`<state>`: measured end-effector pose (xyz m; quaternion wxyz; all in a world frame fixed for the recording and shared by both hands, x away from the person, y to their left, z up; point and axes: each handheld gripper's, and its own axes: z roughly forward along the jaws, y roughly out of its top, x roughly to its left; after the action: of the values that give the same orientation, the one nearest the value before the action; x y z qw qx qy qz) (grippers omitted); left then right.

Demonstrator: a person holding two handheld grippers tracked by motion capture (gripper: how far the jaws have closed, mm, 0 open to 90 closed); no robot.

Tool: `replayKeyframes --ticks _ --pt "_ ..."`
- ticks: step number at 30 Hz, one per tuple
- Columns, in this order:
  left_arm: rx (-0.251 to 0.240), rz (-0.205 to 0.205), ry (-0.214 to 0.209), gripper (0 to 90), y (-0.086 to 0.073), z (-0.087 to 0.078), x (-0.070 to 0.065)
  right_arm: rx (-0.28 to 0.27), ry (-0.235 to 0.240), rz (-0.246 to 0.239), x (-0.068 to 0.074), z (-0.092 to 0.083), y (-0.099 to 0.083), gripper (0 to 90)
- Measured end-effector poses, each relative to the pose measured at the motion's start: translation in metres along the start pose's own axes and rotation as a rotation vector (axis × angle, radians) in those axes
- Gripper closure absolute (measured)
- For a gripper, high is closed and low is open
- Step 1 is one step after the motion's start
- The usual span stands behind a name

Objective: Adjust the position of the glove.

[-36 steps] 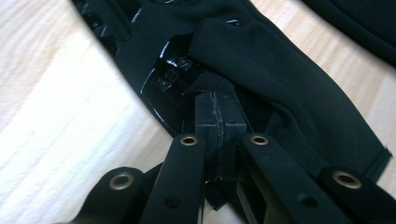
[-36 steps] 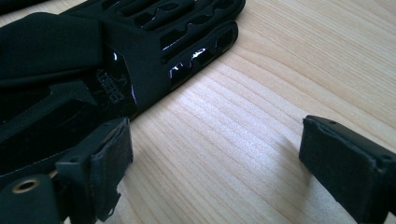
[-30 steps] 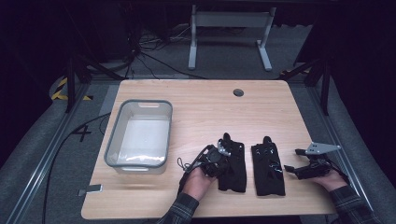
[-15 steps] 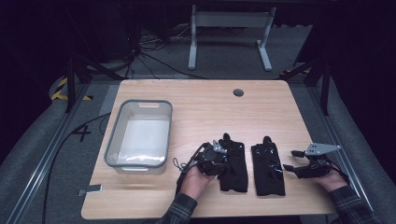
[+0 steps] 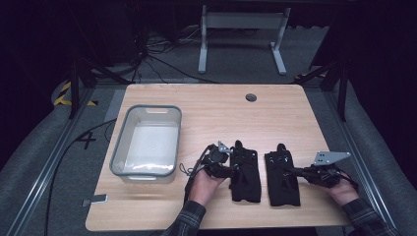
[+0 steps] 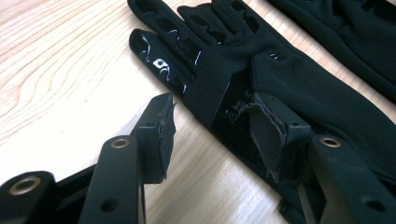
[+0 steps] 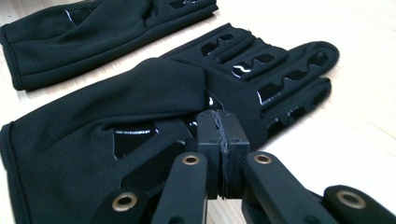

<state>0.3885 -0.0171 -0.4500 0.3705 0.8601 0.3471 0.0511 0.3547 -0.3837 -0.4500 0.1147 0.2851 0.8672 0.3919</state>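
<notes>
Black gloves (image 5: 245, 172) unbranded, left gripper (image 6: 210, 126) spread astride one glove's edge, right gripper (image 7: 219, 128) clenched, grasping nothing.

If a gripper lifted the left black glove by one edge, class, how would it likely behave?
The left glove would probably droop, since its thin fabric lies flat and creased. It looks light. Its glossy finger patches may give some grip, so it should drag, not roll.

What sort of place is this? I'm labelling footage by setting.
Probably a lab or data-recording workspace: a light wooden table ringed by dark surroundings, loose black cables on the grey floor, and aluminium rails beside it.
</notes>
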Motion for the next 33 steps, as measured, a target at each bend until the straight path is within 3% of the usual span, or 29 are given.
replayKeyframes --ticks 10,14,18,24,33 --pt "0.043 0.014 0.015 51.9 0.001 0.011 -0.003 0.036 -0.003 -0.004 -0.002 0.01 0.001 89.9" --pt "0.048 0.022 0.03 58.1 0.001 0.012 -0.005 0.037 -0.003 -0.01 -0.002 0.01 0.001 89.8" --pt "0.048 0.011 0.025 72.1 0.002 0.012 -0.007 0.037 -0.003 -0.013 -0.002 0.011 0.001 89.8" --pt "0.045 -0.011 0.024 85.2 0.003 0.013 -0.01 0.039 -0.004 -0.01 -0.002 0.011 0.001 89.9" --pt "0.037 -0.05 0.004 86.3 0.003 0.013 -0.01 0.036 -0.002 -0.014 0.002 0.016 0.005 89.9"
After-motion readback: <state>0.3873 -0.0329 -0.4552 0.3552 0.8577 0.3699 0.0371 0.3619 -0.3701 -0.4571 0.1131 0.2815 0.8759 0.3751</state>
